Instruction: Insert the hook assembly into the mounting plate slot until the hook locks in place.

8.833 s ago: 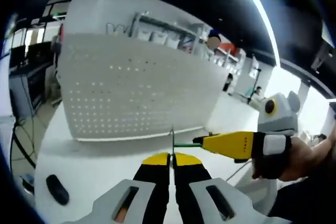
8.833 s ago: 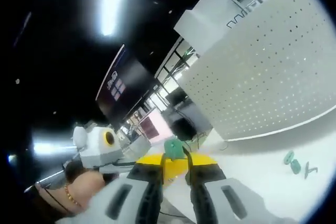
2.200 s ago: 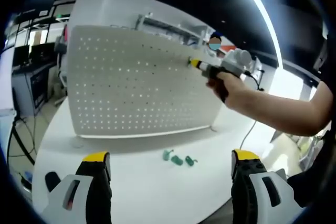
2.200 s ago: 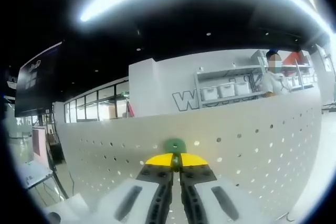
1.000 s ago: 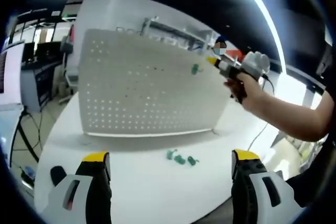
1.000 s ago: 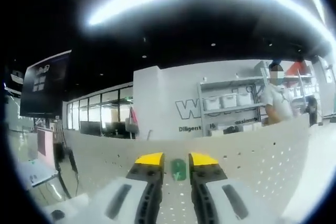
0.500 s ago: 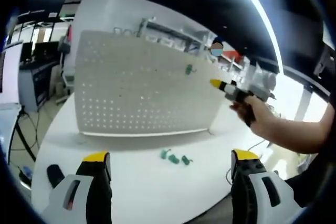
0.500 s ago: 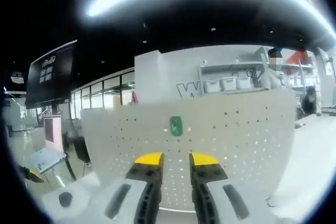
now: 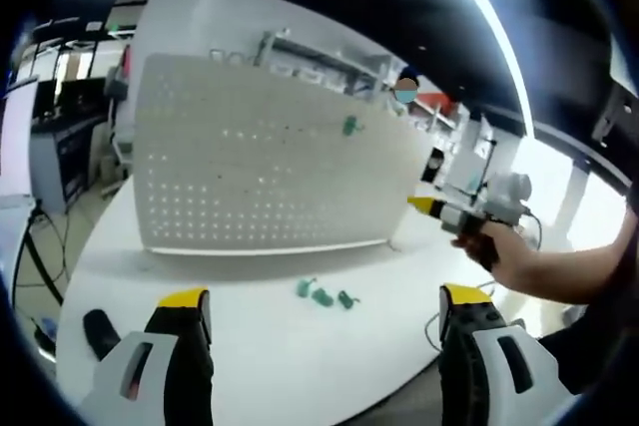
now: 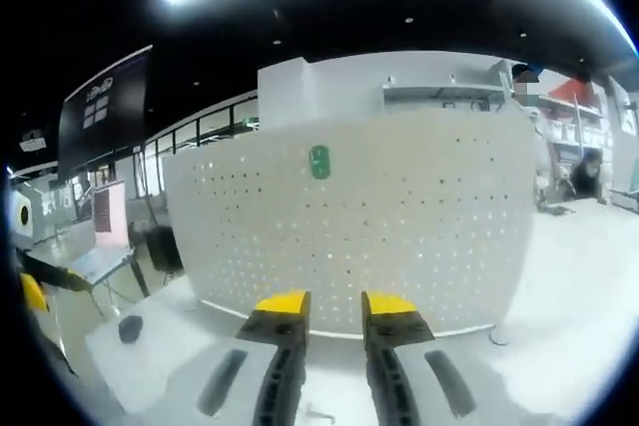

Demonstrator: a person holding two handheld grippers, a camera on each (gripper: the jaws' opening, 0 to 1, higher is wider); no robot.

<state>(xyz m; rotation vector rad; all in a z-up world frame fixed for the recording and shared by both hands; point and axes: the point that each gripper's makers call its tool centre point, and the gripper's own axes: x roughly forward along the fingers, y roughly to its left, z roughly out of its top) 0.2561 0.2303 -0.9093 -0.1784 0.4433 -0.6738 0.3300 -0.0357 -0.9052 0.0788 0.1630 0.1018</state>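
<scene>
Green hook (image 10: 319, 161) seated on pegboard (image 10: 419, 216); left tongs (image 9: 324, 318) wide apart, right tongs (image 10: 332, 305) parted, both empty.

Left gripper view low over the white table (image 9: 250, 326), facing the pegboard (image 9: 260, 177) from well back, right gripper view squarer on and seemingly nearer, both sharing the pegboard (image 10: 379, 216) and green hook (image 10: 319, 161)

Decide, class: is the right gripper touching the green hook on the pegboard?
Apart. In the left gripper view, the right gripper sits well away from the green hook mounted on the pegboard.
</scene>
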